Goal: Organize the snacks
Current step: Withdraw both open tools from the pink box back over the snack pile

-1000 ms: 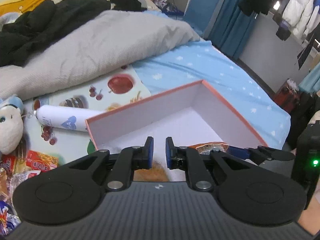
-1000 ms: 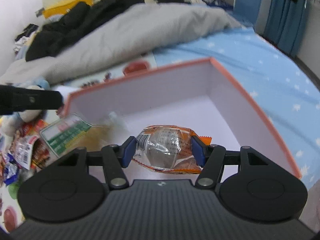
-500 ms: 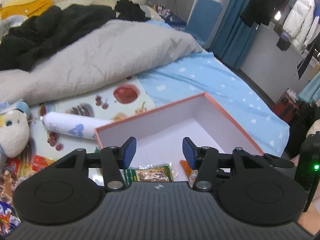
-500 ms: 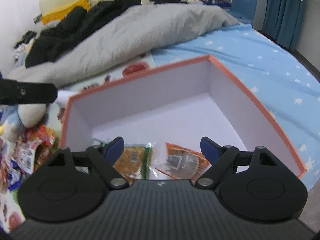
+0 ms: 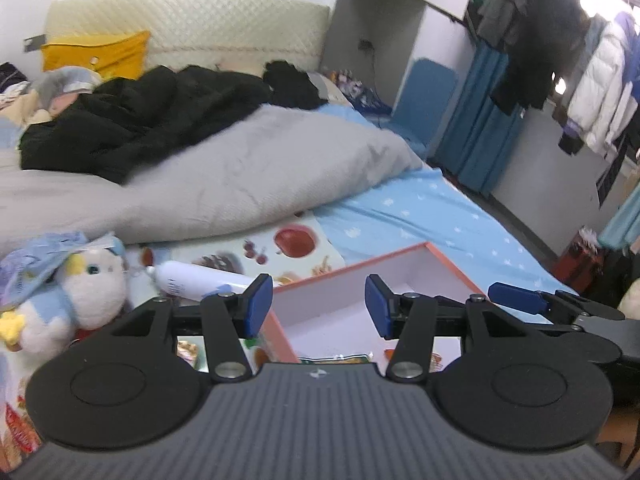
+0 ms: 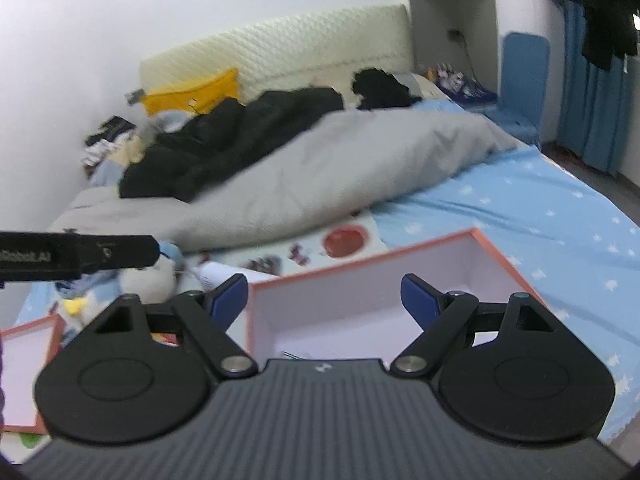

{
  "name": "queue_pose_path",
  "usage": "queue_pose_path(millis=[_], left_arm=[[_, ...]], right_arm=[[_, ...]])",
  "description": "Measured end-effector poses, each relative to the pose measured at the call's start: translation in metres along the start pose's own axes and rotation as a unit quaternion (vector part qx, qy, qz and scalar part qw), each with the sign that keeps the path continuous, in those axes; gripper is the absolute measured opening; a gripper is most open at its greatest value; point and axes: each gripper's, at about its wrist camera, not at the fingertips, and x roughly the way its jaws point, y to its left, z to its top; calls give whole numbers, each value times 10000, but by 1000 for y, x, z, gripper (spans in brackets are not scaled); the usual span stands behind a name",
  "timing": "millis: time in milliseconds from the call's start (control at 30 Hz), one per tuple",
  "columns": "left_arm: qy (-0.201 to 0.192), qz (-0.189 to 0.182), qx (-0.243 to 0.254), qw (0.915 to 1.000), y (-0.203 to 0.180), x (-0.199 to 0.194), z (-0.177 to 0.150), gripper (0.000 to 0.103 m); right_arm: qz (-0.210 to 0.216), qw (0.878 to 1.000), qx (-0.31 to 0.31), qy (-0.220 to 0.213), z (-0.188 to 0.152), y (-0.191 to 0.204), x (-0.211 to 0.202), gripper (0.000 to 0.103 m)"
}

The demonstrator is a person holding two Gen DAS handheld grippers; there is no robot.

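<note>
Both grippers have let go of their snacks and lifted away from the box since a second ago. Left gripper (image 5: 319, 307) sits with jaws apart and empty, right gripper (image 6: 325, 295) spread wide, empty too. Just below them the packets (image 5: 340, 358) lie inside the orange-rimmed box (image 5: 452, 266). So the drop's done. Next is probably swinging left to the loose snacks (image 5: 18, 428) by the plush toy (image 5: 86, 280), beyond that just the grey duvet (image 5: 248, 176).

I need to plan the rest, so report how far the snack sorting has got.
Done: at least two packets lie in the orange-rimmed box. In hand: nothing; the left gripper and right gripper are both open and empty. Left: loose snacks lie beside the plush toy, outside the box.
</note>
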Motion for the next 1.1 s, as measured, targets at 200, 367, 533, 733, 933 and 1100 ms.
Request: queue_pose_path(millis=[200,367,533,733,933,1100], left_arm=[[-139,136,-116,9997,28,-42,-21,57],[-233,327,-368,9985,52,-70,-49,57],[-233,522,-386,9976,67,-91,-80,57],[-207,734,-582,9954,89,-111,-116,57],[-252,888,-627,9938,103,-130,-140,57],[-269,983,-668,9925,108,-142,-155,59]], right_arm=[[257,9993,-156,-230,-3,33,-20,85],[499,9979,-274,-298,-15,57,-30,85],[756,9964,-293,-239,-30,76,-38,85],[932,9952,-260,-160,-56,89,-40,85],[1141,9928,-294,-206,-82,103,-50,85],[1258,9917,-243,-114,-108,111,-59,85]])
